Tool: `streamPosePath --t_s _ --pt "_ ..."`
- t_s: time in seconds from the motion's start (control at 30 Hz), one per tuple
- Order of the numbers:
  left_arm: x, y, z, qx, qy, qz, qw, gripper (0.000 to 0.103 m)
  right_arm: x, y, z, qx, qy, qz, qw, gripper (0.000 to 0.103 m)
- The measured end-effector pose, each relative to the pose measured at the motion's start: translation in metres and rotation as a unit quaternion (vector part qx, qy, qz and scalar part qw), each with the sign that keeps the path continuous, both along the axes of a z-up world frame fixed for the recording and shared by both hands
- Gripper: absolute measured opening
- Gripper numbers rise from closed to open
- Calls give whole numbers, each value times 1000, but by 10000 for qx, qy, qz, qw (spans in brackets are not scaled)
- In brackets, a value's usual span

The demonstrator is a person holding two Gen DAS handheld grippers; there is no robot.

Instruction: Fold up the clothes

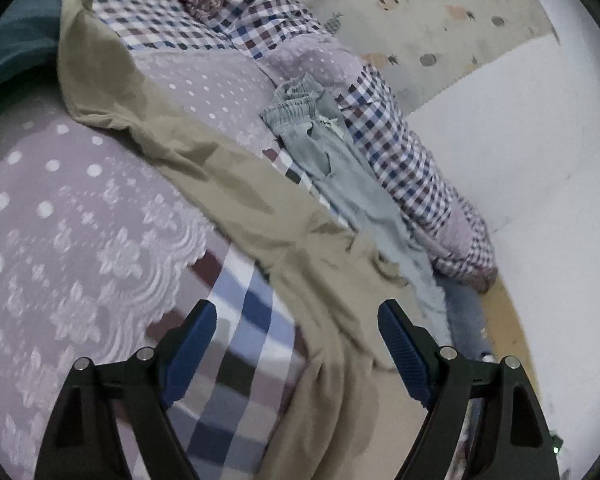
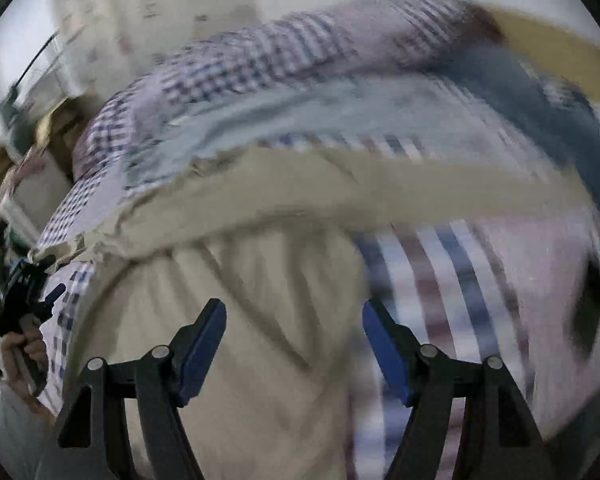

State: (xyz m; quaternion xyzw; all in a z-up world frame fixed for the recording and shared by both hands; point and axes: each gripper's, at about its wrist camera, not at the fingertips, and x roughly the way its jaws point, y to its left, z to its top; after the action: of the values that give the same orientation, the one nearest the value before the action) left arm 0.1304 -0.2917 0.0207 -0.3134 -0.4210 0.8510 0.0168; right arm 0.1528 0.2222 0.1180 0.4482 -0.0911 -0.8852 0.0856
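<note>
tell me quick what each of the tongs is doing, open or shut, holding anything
Left tongs: open, holding nothing, over the beige garment.
Right tongs: open, holding nothing, over the same beige garment; view is blurred.

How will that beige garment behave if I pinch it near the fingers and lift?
The beige garment looks thin and floppy: it lies in soft creases over the bed, so it should sag and trail rather than hold shape. It likely weighs little. Its far end overlaps the light blue pants, so lifting may drag them along.
</note>
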Motion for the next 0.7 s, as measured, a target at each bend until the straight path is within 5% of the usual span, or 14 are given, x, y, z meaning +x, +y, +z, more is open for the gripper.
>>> streamPosePath --t_s 0.1,0.23,0.43,0.63,0.7 --pt "23 12 4 -153 52 -36 9999 86 46 4 -30 14 -268 -42 9996 74" --pt "58 38 16 -502 243 -33 9984 86 98 -30 -67 452 -384 567 9966 74" --pt "115 74 19 -923 121 -39 9956 86 123 -70 -91 1136 -184 1183 9863 70" --pt "150 84 23 -1316 -14 109 9912 86 120 -75 -112 1616 -263 1290 9780 32" --pt "154 76 20 -1307 -127 251 9910 86 125 -62 -108 1522 -291 1345 9787 6"
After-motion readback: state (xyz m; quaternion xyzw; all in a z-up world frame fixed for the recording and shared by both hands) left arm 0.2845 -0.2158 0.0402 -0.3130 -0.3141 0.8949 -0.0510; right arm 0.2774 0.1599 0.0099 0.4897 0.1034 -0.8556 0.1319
